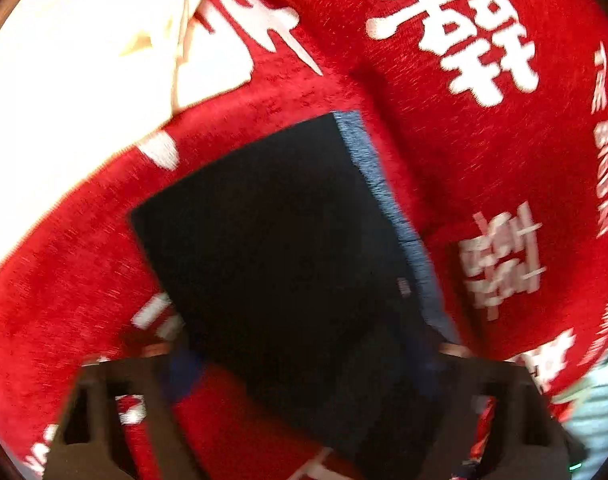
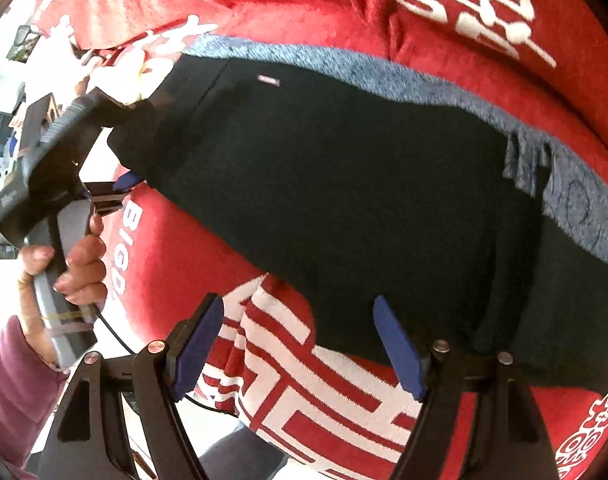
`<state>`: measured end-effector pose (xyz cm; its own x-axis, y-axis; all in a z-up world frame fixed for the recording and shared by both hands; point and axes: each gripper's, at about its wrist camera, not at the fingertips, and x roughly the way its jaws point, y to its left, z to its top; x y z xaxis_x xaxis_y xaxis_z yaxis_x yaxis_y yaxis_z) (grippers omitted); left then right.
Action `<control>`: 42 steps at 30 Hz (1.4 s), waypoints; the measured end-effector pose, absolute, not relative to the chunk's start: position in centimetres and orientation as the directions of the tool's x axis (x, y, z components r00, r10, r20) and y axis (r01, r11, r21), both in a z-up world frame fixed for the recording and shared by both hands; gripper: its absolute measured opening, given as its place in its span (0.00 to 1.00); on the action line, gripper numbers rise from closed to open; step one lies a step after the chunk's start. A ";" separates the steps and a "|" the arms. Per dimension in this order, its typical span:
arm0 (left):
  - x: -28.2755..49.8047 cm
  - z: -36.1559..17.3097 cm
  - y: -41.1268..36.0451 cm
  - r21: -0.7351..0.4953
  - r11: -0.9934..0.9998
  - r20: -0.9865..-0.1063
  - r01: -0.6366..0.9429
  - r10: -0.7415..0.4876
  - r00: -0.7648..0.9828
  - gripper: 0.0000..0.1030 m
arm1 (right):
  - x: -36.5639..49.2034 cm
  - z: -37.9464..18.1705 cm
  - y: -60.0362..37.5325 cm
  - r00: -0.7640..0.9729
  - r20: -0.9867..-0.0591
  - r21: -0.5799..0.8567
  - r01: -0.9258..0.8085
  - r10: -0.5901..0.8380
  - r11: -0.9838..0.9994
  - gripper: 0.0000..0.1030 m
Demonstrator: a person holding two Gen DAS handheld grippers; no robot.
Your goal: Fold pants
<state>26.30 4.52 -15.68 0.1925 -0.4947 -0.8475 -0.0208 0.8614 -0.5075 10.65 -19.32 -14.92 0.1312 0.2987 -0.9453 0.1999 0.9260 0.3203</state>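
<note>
Black folded pants (image 1: 284, 240) (image 2: 344, 180) lie on a red blanket (image 1: 464, 160) (image 2: 484, 8), with a grey-blue band (image 1: 376, 176) (image 2: 384, 76) along their far edge. My left gripper (image 1: 310, 362) (image 2: 130, 140) is at the pants' left end. The dark cloth fills the gap between its blue pads (image 1: 184, 364), which press on it from both sides. My right gripper (image 2: 300, 348) hangs open over the pants' near edge. One of its pads (image 2: 400, 352) is above the black cloth and the other above the blanket, with nothing pinched.
The blanket bears large white characters and drapes over a near edge (image 2: 304, 420). A cream cloth (image 1: 64, 60) lies bunched at the far left. A hand (image 2: 84, 264) in a purple sleeve (image 2: 12, 368) holds the left gripper's handle, and a thin cable trails below it.
</note>
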 end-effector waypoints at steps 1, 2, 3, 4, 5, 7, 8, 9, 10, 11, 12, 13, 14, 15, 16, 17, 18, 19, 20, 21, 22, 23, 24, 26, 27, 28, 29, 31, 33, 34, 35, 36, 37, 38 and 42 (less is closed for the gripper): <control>26.3 -15.5 4.1 -0.468 0.884 -0.866 0.008 -0.460 0.195 0.34 | 11.0 -14.4 -19.6 0.141 -0.944 0.323 0.200 0.299 0.925 0.78; 26.2 -15.1 3.6 -0.425 0.904 -0.881 0.054 -0.426 0.204 0.34 | 11.4 -13.9 -20.0 0.154 -0.941 0.328 0.202 0.301 0.923 0.78; 25.8 -14.4 2.7 -0.371 0.922 -0.892 0.113 -0.388 0.231 0.33 | 11.9 -13.3 -20.5 0.165 -0.938 0.335 0.206 0.304 0.920 0.78; 25.3 -13.7 1.7 -0.310 0.934 -0.900 0.177 -0.348 0.263 0.33 | 12.5 -12.6 -21.2 0.175 -0.934 0.345 0.209 0.312 0.915 0.78; 24.4 -12.8 0.3 -0.219 0.940 -0.902 0.262 -0.297 0.314 0.33 | 13.3 -12.0 -21.8 0.184 -0.929 0.357 0.210 0.322 0.910 0.78; 22.0 -11.5 -2.7 -0.023 0.910 -0.878 0.413 -0.217 0.428 0.33 | 15.0 -10.8 -22.5 0.197 -0.920 0.377 0.206 0.339 0.903 0.78; 21.3 -11.3 -3.4 0.018 0.898 -0.868 0.441 -0.205 0.452 0.33 | 16.5 -9.9 -22.9 0.204 -0.911 0.397 0.198 0.358 0.896 0.78; 20.5 -11.1 -4.1 0.068 0.879 -0.855 0.471 -0.192 0.482 0.33 | 17.8 -9.3 -23.2 0.207 -0.903 0.416 0.190 0.378 0.889 0.78; 20.0 -11.1 -4.7 0.107 0.864 -0.845 0.493 -0.183 0.503 0.33 | 19.3 -8.7 -23.2 0.208 -0.890 0.443 0.181 0.406 0.878 0.79; 19.7 -11.1 -5.0 0.126 0.856 -0.840 0.502 -0.177 0.514 0.33 | 21.0 -8.2 -23.1 0.203 -0.876 0.472 0.169 0.438 0.865 0.80; 19.5 -11.2 -5.3 0.153 0.844 -0.833 0.513 -0.169 0.527 0.33 | 22.2 -8.1 -22.9 0.187 -0.867 0.491 0.161 0.462 0.856 0.82; 19.4 -11.3 -5.6 0.175 0.835 -0.830 0.521 -0.160 0.535 0.33 | 23.7 -7.9 -22.4 0.163 -0.858 0.510 0.151 0.487 0.847 0.82; 19.3 -11.4 -5.9 0.184 0.831 -0.829 0.525 -0.156 0.538 0.33 | 25.7 -7.9 -21.3 0.117 -0.852 0.523 0.133 0.510 0.842 0.82; 19.3 -11.4 -5.7 0.187 0.829 -0.828 0.526 -0.155 0.539 0.33 | 26.8 -7.9 -20.2 0.082 -0.850 0.526 0.116 0.520 0.842 0.83; 19.4 -11.4 -5.6 0.191 0.828 -0.828 0.527 -0.152 0.540 0.33 | 28.5 -8.1 -18.6 0.035 -0.851 0.525 0.081 0.524 0.847 0.83; 19.3 -11.4 -5.6 0.196 0.826 -0.827 0.528 -0.150 0.542 0.33 | 29.8 -8.2 -16.9 -0.001 -0.856 0.516 0.042 0.516 0.856 0.83; 19.2 -11.4 -5.6 0.201 0.824 -0.825 0.530 -0.149 0.545 0.33 | 30.7 -8.3 -15.5 -0.030 -0.863 0.505 0.006 0.505 0.863 0.83; 19.0 -11.4 -5.4 0.206 0.821 -0.824 0.532 -0.147 0.547 0.33 | 31.8 -8.6 -13.8 -0.064 -0.870 0.491 -0.035 0.488 0.871 0.83; 19.1 -11.4 -5.4 0.214 0.819 -0.822 0.532 -0.143 0.551 0.33 | 32.7 -8.9 -12.2 -0.098 -0.876 0.479 -0.072 0.472 0.875 0.83; 18.9 -11.4 -5.4 0.220 0.817 -0.820 0.532 -0.140 0.555 0.33 | 33.3 -9.4 -10.9 -0.126 -0.879 0.472 -0.096 0.460 0.876 0.83; 18.8 -11.4 -5.5 0.224 0.817 -0.818 0.532 -0.139 0.558 0.33 | 33.8 -9.8 -9.8 -0.150 -0.880 0.468 -0.112 0.451 0.877 0.83; 18.7 -11.5 -5.6 0.228 0.816 -0.816 0.531 -0.137 0.561 0.33 | 34.4 -10.7 -8.4 -0.190 -0.882 0.459 -0.131 0.432 0.879 0.83; 18.7 -11.5 -5.7 0.232 0.816 -0.815 0.530 -0.135 0.564 0.33 | 34.5 -11.2 -7.8 -0.212 -0.885 0.448 -0.141 0.415 0.883 0.83; 18.6 -11.5 -5.8 0.238 0.814 -0.813 0.530 -0.132 0.568 0.33 | 34.9 -13.0 -6.4 -0.264 -0.903 0.389 -0.167 0.339 0.906 0.83; 18.6 -11.5 -5.8 0.243 0.812 -0.812 0.530 -0.129 0.569 0.33 | 34.9 -13.7 -6.2 -0.281 -0.907 0.368 -0.171 0.313 0.914 0.83; 18.5 -11.5 -5.9 0.245 0.812 -0.812 0.530 -0.127 0.570 0.33 | 34.8 -14.6 -6.4 -0.297 -0.908 0.353 -0.165 0.295 0.921 0.73; 18.6 -11.5 -5.9 0.243 0.811 -0.816 0.531 -0.125 0.564 0.33 | 34.6 -15.0 -6.8 -0.297 -0.906 0.357 -0.152 0.301 0.922 0.53; 18.3 -11.2 -6.2 0.233 0.808 -0.820 0.541 -0.136 0.556 0.33 | 34.0 -14.9 -8.1 -0.286 -0.893 0.389 -0.102 0.348 0.915 0.18; 17.4 -10.3 -7.1 0.252 0.788 -0.807 0.562 -0.149 0.571 0.33 | 33.2 -14.1 -10.4 -0.233 -0.882 0.434 -0.057 0.411 0.899 0.17; 17.0 -9.6 -7.6 0.250 0.783 -0.805 0.570 -0.159 0.572 0.33 | 32.7 -13.6 -11.3 -0.208 -0.873 0.459 -0.046 0.441 0.887 0.16; 16.9 -9.1 -7.9 0.240 0.782 -0.804 0.575 -0.171 0.569 0.33 | 31.8 -12.8 -12.6 -0.173 -0.859 0.493 -0.029 0.482 0.869 0.17; 16.4 -8.1 -8.5 0.223 0.781 -0.801 0.584 -0.195 0.567 0.33 | 31.2 -12.1 -13.6 -0.144 -0.846 0.521 -0.017 0.513 0.854 0.17; 16.1 -7.6 -8.7 0.218 0.778 -0.797 0.589 -0.206 0.567 0.33 | 30.5 -11.4 -14.8 -0.112 -0.832 0.547 -0.005 0.543 0.837 0.17; 15.4 -6.6 -9.4 0.217 0.767 -0.790 0.604 -0.226 0.570 0.33 | 29.7 -10.6 -16.1 -0.076 -0.818 0.572 0.008 0.571 0.820 0.17; 13.1 -3.5 -12.3 0.220 0.717 -0.765 0.661 -0.293 0.573 0.33 | 25.6 -7.7 -21.2 0.070 -0.756 0.654 0.046 0.651 0.755 0.17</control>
<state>13.09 -12.29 -3.52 0.5729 -0.2933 -0.7653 0.6614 0.7169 0.2203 25.61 -21.24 -7.67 0.0697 0.6509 -0.7560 0.0459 0.7549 0.6542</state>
